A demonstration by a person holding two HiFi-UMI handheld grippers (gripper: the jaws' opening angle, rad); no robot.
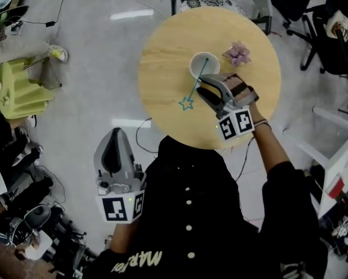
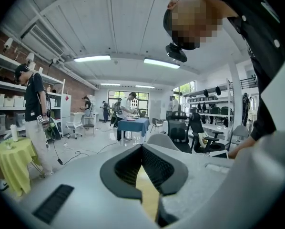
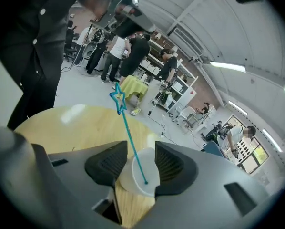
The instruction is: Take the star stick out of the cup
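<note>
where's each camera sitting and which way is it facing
Head view: on the head, steeply down at table; torso, left gripper, right gripper.
Left gripper view: on it, faces the room; its fingers.
Right gripper view: on it, faces the cup; its fingers.
Shared: head and right gripper views, cup and star stick.
</note>
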